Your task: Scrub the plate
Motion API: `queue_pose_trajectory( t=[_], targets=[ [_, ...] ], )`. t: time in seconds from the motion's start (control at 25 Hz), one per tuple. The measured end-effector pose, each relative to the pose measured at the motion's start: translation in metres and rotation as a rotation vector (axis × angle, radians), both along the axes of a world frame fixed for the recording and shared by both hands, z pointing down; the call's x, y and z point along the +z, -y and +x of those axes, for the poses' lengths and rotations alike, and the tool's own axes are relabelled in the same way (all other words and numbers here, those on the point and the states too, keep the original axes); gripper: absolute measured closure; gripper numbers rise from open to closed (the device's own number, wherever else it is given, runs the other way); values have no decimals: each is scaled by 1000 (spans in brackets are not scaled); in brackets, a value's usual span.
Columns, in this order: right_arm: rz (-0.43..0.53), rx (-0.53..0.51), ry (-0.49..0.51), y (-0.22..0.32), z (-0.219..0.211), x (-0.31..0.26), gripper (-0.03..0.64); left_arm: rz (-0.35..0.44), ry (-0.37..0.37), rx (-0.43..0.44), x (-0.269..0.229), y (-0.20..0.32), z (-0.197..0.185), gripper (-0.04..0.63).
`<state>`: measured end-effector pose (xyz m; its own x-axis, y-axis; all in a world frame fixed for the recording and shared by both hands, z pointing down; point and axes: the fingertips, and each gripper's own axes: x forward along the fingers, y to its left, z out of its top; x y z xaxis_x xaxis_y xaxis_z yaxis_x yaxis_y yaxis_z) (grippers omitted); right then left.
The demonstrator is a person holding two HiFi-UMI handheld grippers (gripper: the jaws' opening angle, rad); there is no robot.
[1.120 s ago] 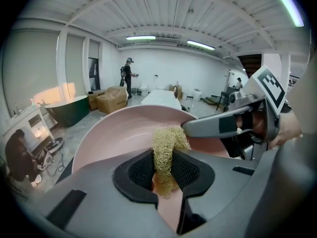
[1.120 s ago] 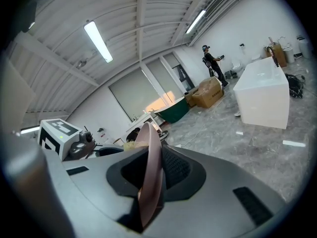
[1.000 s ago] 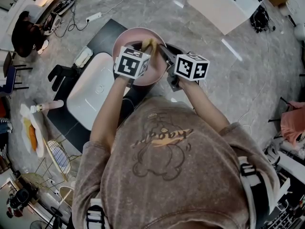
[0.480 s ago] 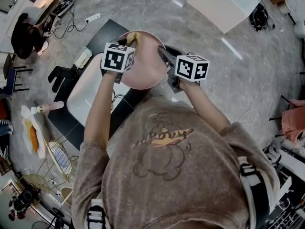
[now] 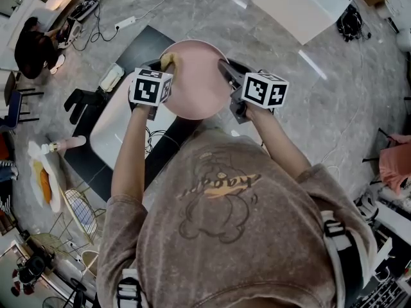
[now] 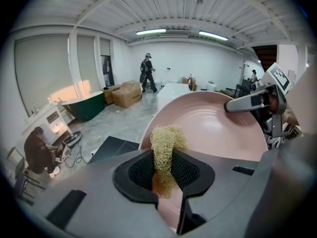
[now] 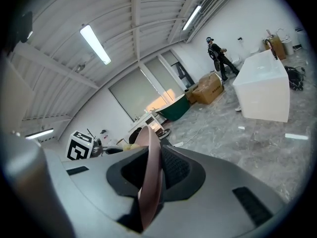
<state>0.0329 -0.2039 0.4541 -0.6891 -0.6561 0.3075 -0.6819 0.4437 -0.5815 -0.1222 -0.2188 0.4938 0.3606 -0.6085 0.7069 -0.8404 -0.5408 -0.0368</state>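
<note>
Grey marble floor (image 5: pixel 212 11) all around, big open workshop room. Below both grippers there's a black surface (image 5: pixel 144 50) with a white basin (image 5: pixel 122 124) sitting on it.

The pink plate (image 5: pixel 196 79) is up in the air, well above that basin and tilted on edge. The right gripper (image 5: pixel 226 71) has it by the rim only. In the right gripper view the plate (image 7: pixel 151 182) runs edge-on straight through the jaws, which are clamped on it from both sides.

The left gripper (image 5: pixel 164 66) is pinching a yellow mesh scrubber (image 6: pixel 166 148). Its tuft pokes out past the jaw tips, right at the plate's rim on the side away from the right gripper. I think it's touching the rim, but I can't swear to it.

What worries me:
- One pinch on the rim is all that's carrying the plate. Push hard with the scrubber on the far side and the plate could twist in the jaws, then slip out onto the basin or the floor.
- The scrubber is right at the edge, so a stroke going outward just slides off the rim and wipes nothing.
- The mesh is soft and squished, so dragging it sideways could tug it out of the jaws.
</note>
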Motion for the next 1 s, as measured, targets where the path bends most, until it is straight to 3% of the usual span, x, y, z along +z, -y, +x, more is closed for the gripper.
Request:
queue_pose_trajectory(
  t=[0.28,1.0],
  targets=[
    [-2,32,13,10,7,-1,558,-20,-41,2,9,-13,15,515],
    [-27,67,19,17,9,6,554,-88,-193,190,6,-48,99,515]
  ],
)
